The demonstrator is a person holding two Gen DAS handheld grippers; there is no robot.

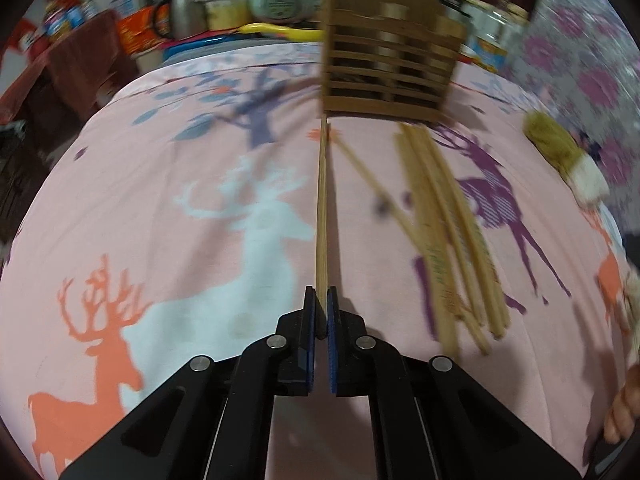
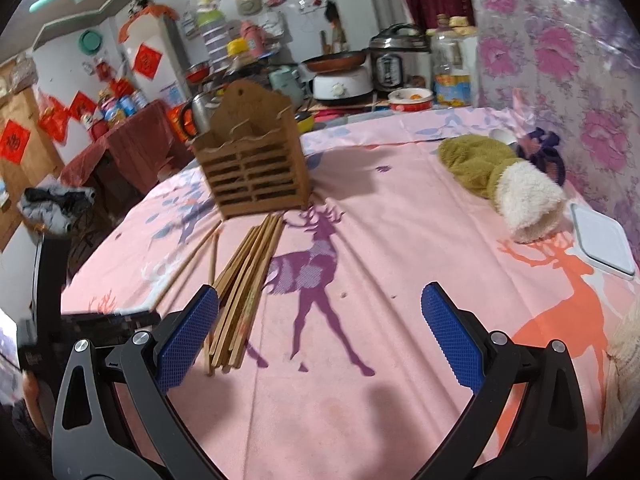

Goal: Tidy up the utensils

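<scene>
Bamboo chopstick (image 1: pixel 322 208), light, stiff, slick, lies clamped near its end in the left gripper (image 1: pixel 321 312), tip toward the wooden holder (image 1: pixel 384 52); loose chopsticks (image 1: pixel 452 240) beside it. Right view: right gripper (image 2: pixel 320 336) spread wide, empty, over open cloth (image 2: pixel 400 240); bundle (image 2: pixel 244 280) just left; holder (image 2: pixel 256 160) near the table edge.

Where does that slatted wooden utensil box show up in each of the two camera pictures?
Left wrist view: the wooden holder stands at top centre, blurred, just beyond the far tip of the chopstick clamped in the left gripper.
Right wrist view: it stands upper left of centre, behind the pile of chopsticks.
Shared landmark: the purple deer printed on the pink cloth.
</scene>
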